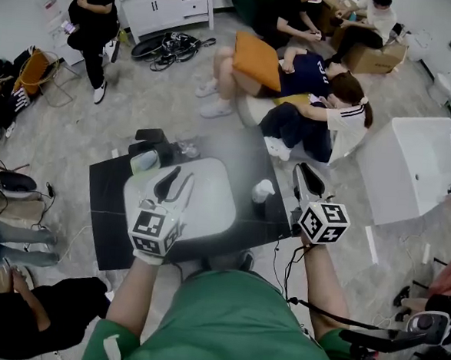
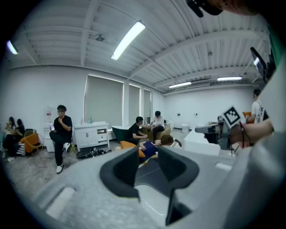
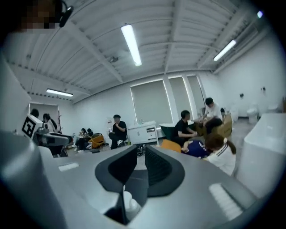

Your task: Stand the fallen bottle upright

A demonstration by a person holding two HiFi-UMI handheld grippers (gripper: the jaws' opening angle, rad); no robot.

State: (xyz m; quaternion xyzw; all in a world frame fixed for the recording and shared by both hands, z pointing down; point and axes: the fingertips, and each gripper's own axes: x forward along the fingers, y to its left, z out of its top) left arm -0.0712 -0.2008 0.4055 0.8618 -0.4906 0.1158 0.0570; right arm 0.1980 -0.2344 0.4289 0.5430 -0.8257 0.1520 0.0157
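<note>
Open your right gripper wider, since its jaws are only a slit apart and empty, before you lower it onto the bottle. The bottle sits on the dark table just left of that gripper, beside the white tray, and from above you cannot tell whether it lies or stands. It looks like smooth, rounded pale plastic and probably slippery, so clamp the body squarely, not the cap; your left gripper hangs over the glossy tray, jaws apart and holding nothing.
</note>
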